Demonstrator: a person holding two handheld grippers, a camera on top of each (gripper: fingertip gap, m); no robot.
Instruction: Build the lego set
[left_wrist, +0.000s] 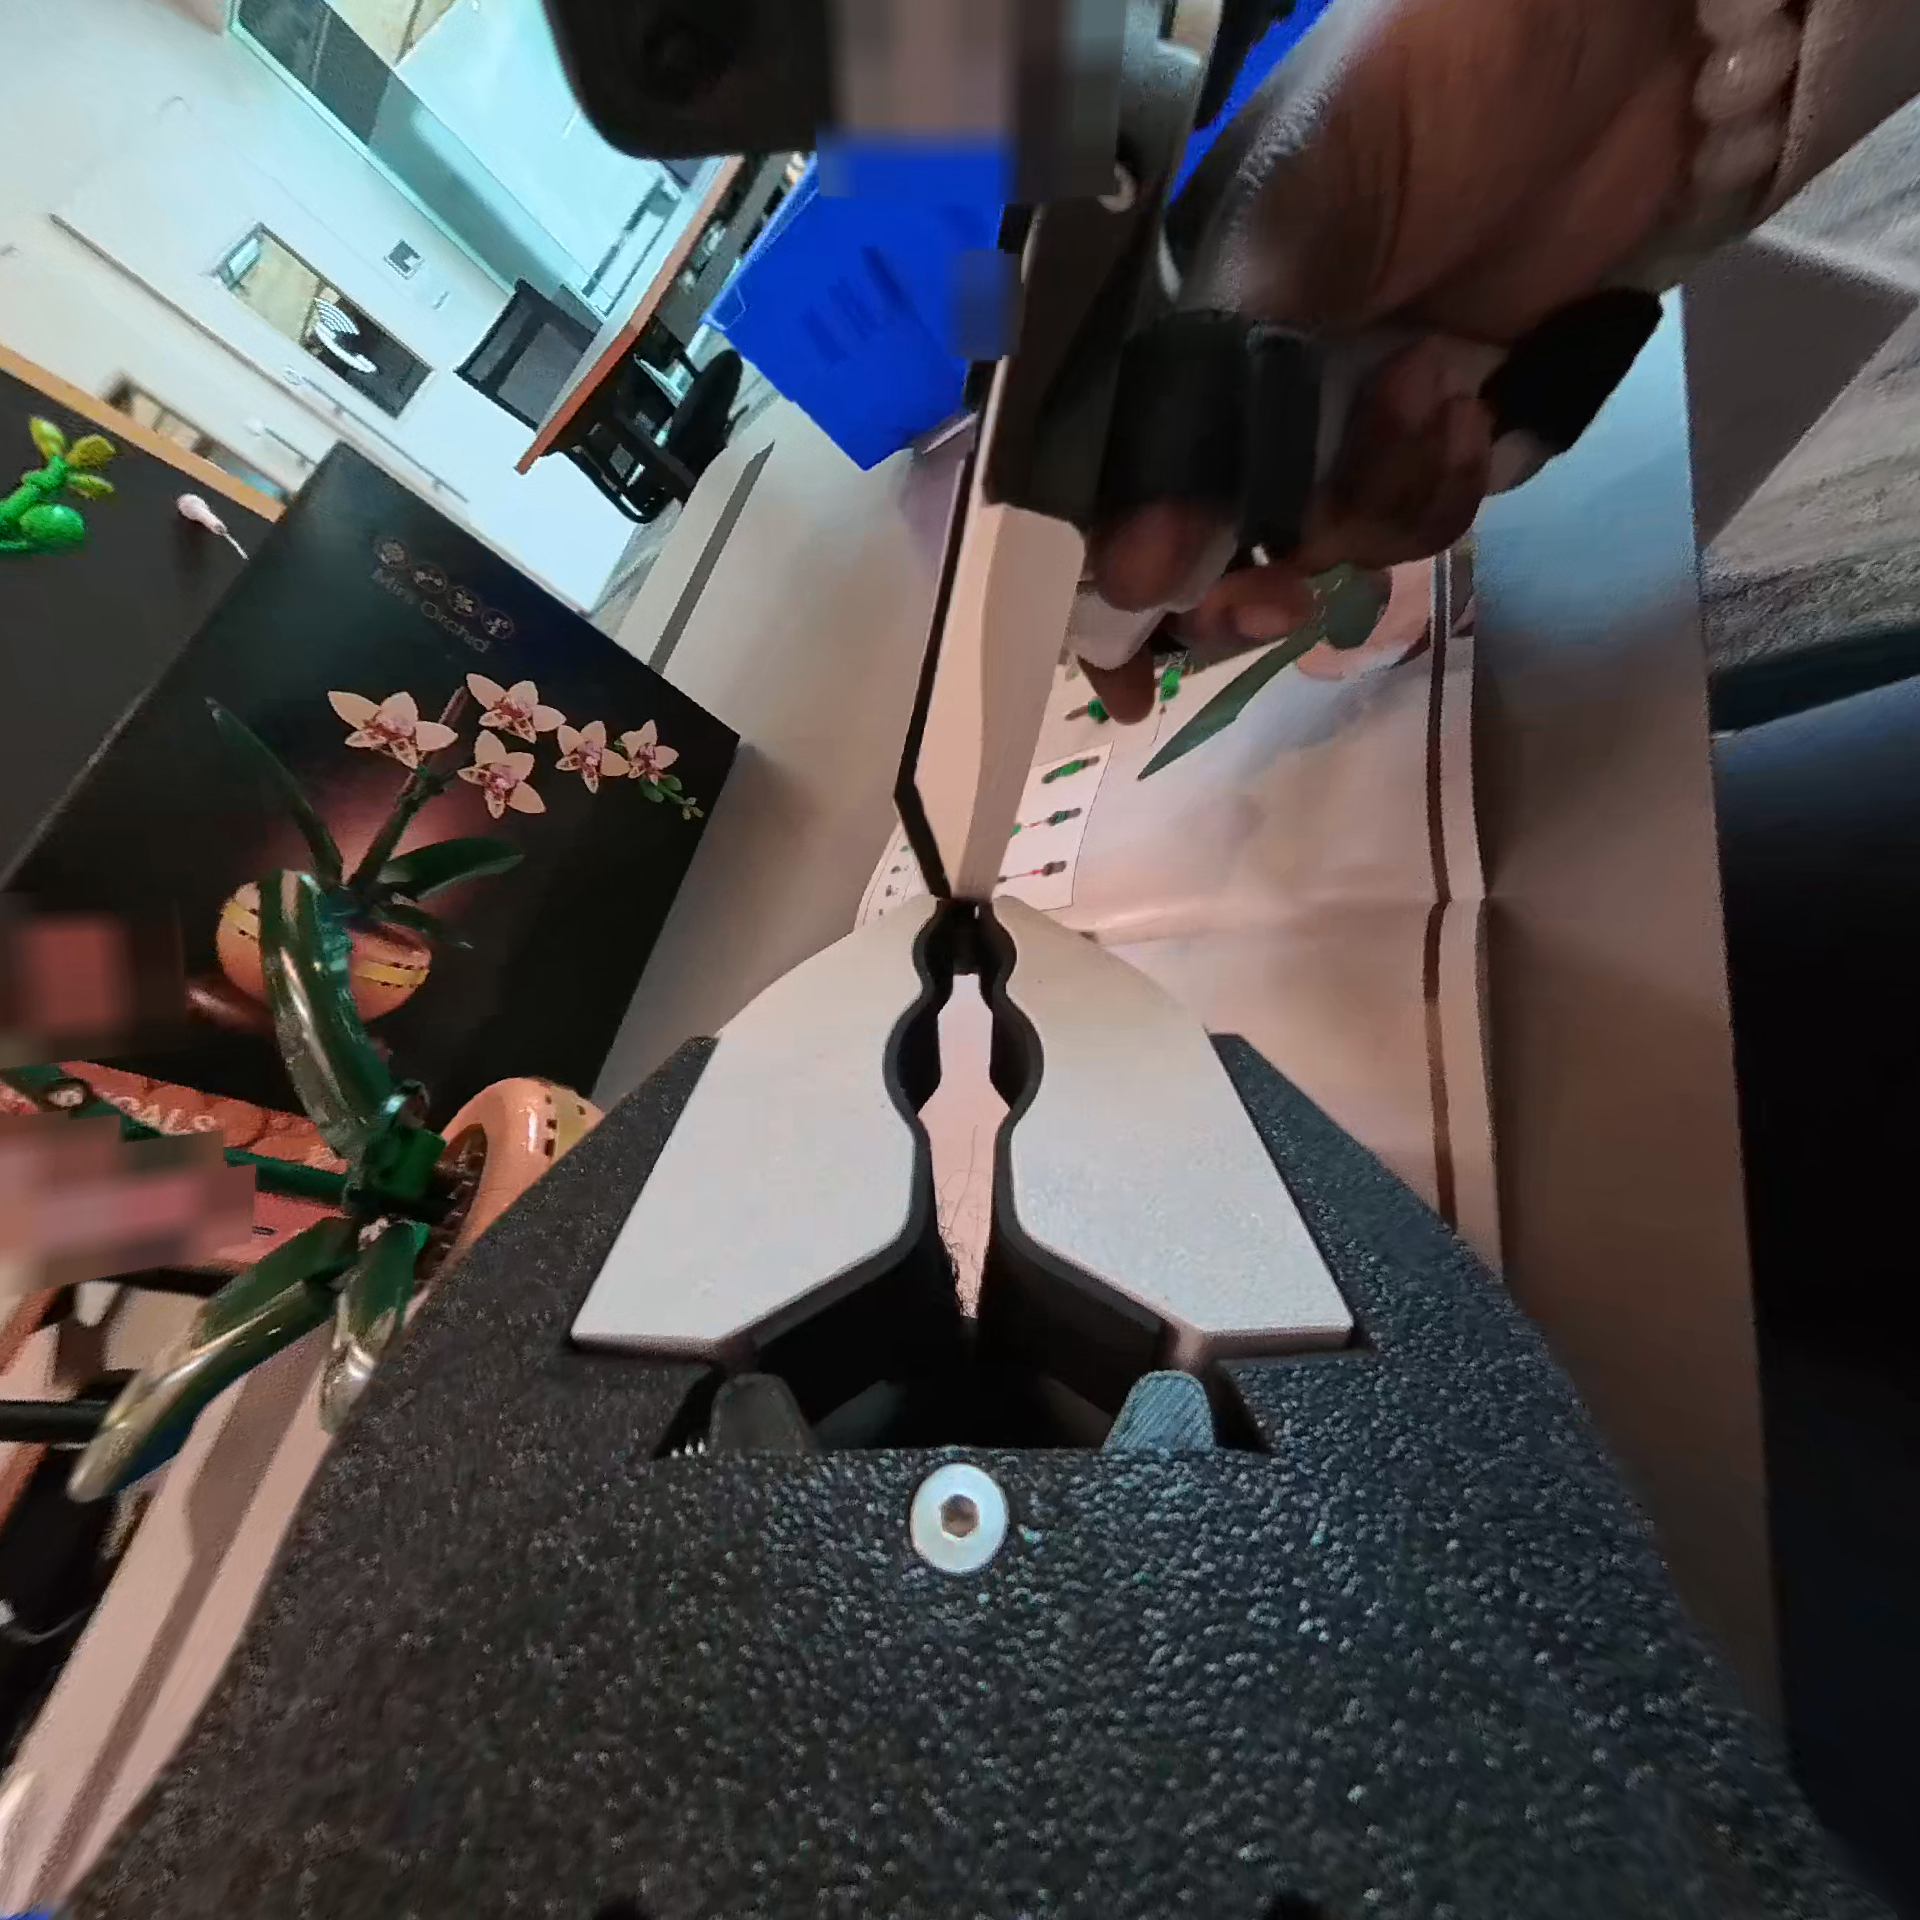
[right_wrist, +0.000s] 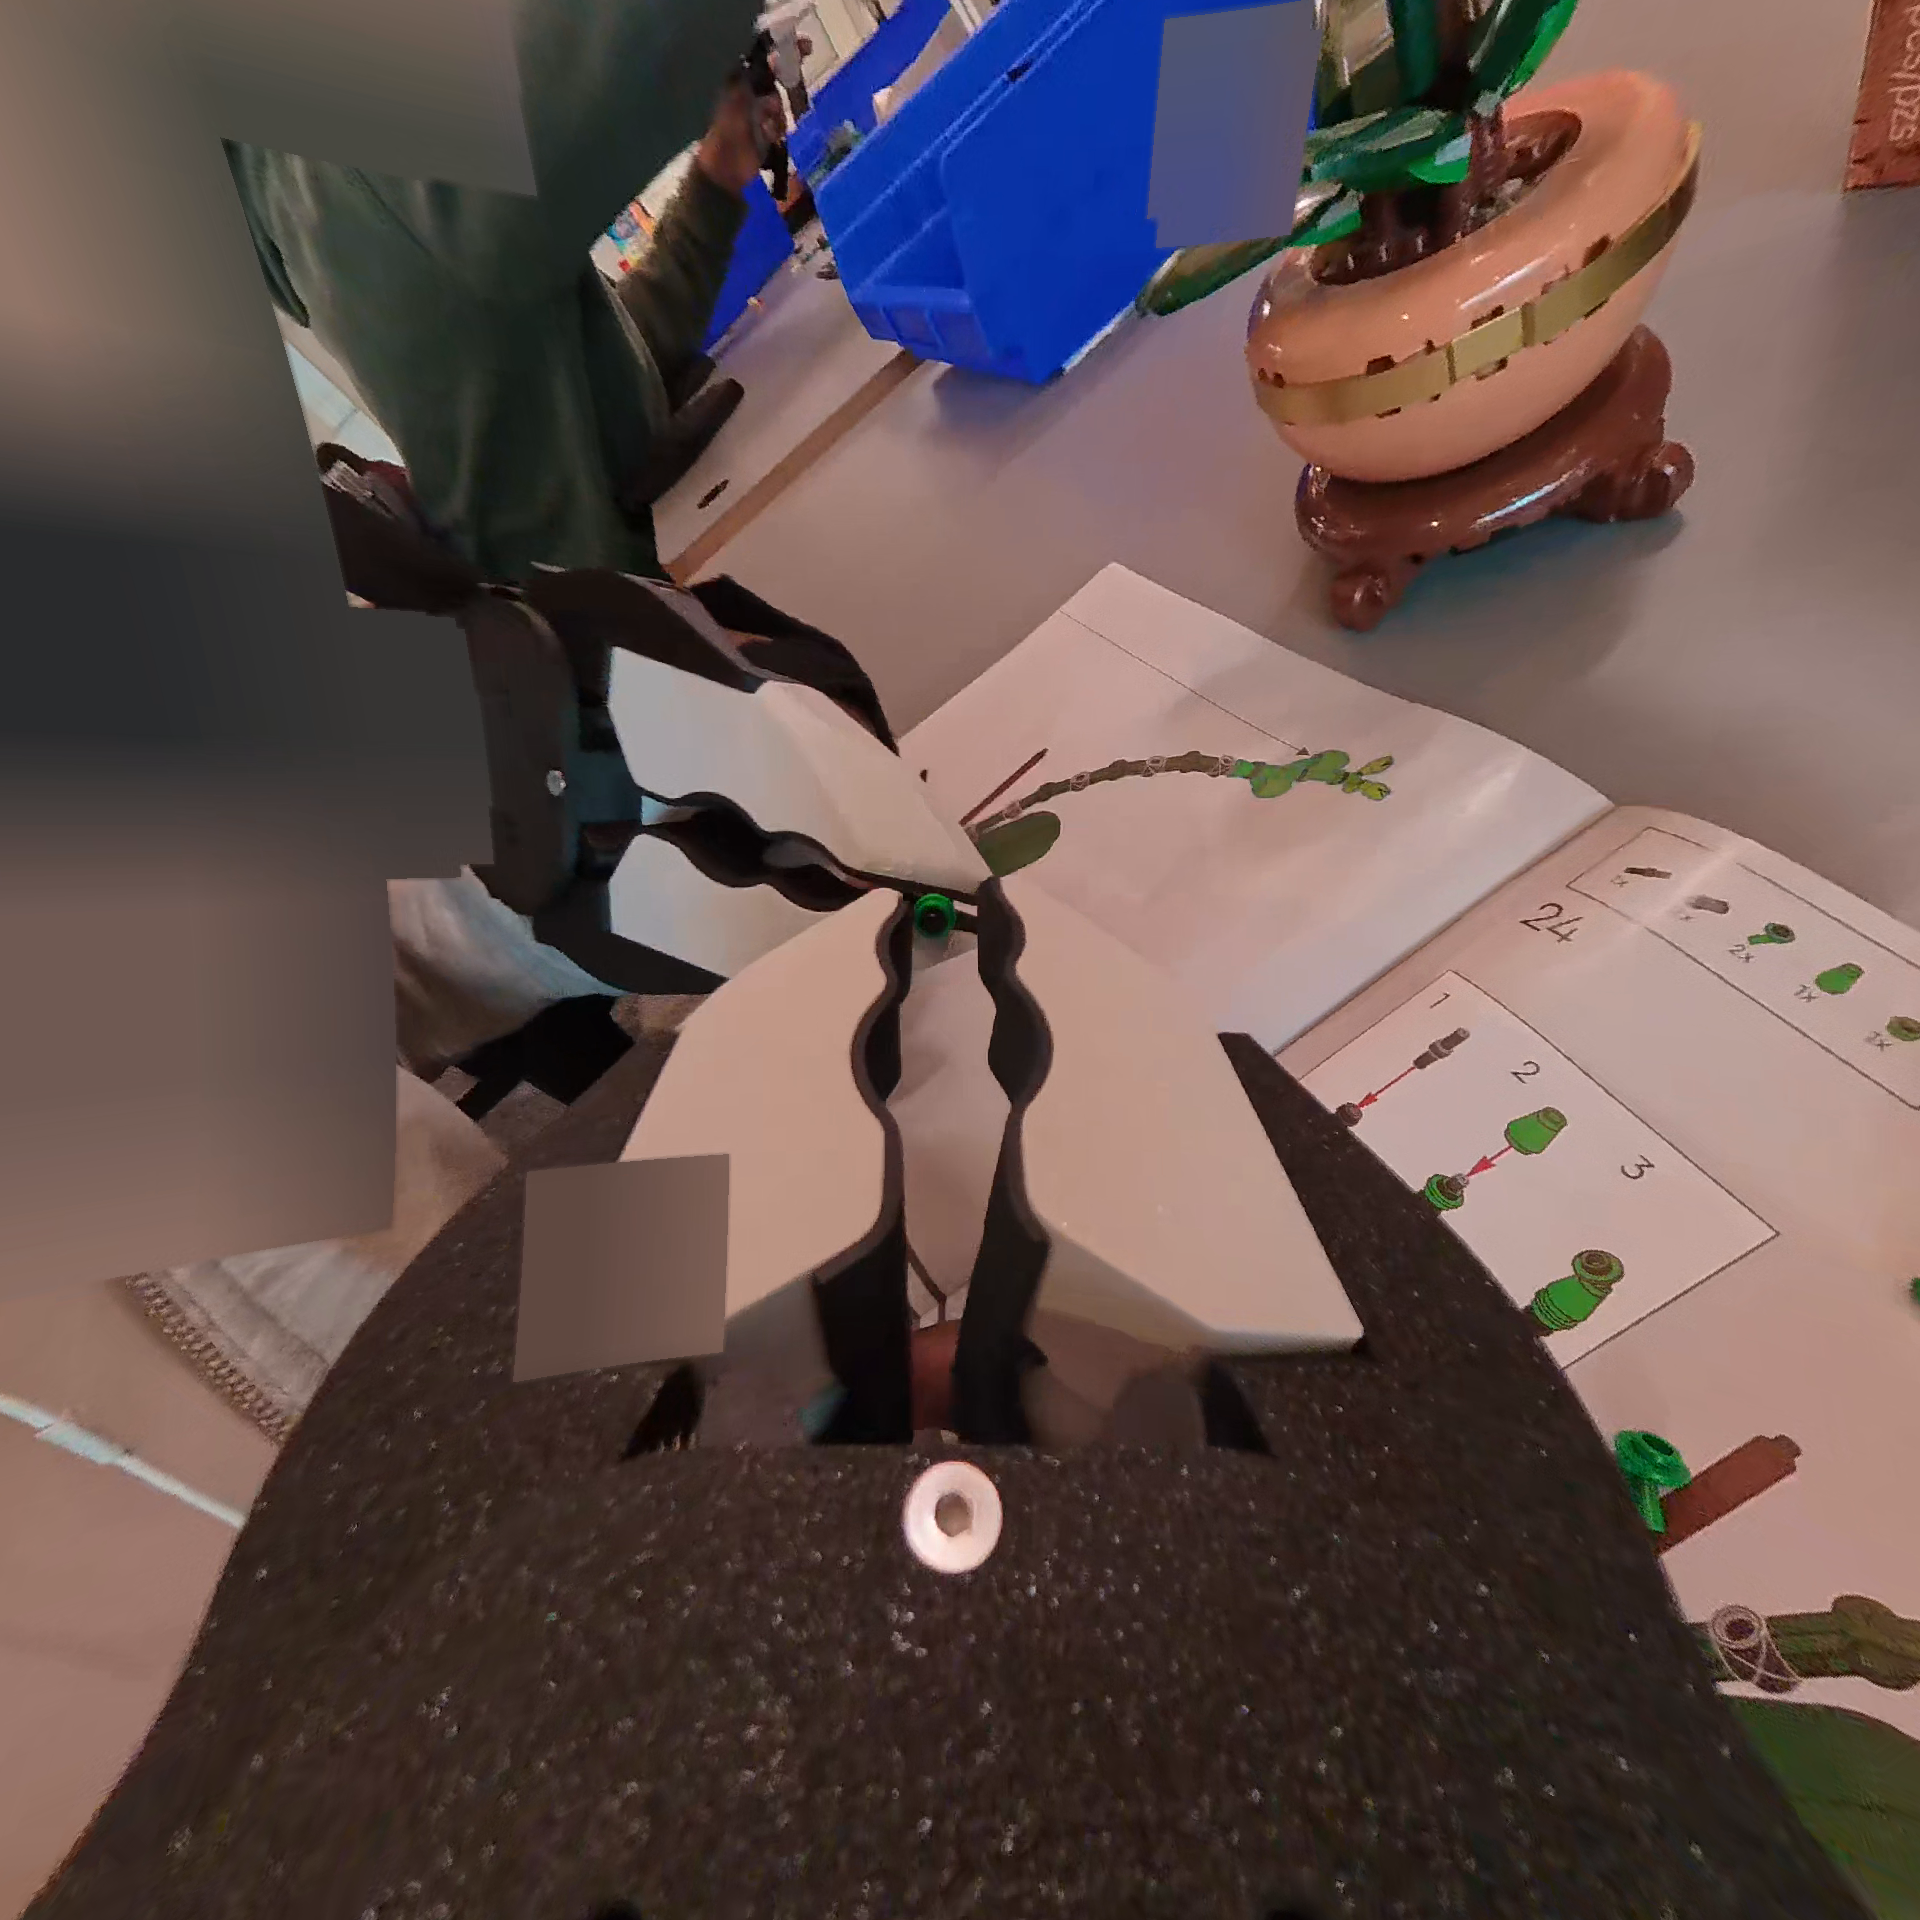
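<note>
Here the two grippers meet tip to tip above an open instruction booklet (right_wrist: 1299, 862) lying flat on the grey counter (right_wrist: 1039, 468). The left gripper (left_wrist: 961, 920) has its jaws closed on a small green round piece (right_wrist: 928, 914) with a dark pin, apparently steadying it. The right gripper (right_wrist: 940, 920) stands with jaws slightly parted around that piece, pads not clearly pressing. A potted brick orchid (right_wrist: 1455, 343) waits nearby, its black box (left_wrist: 436, 748) standing beside it. Blue bins (right_wrist: 987, 239) sit farther back; it looks like an office room.
</note>
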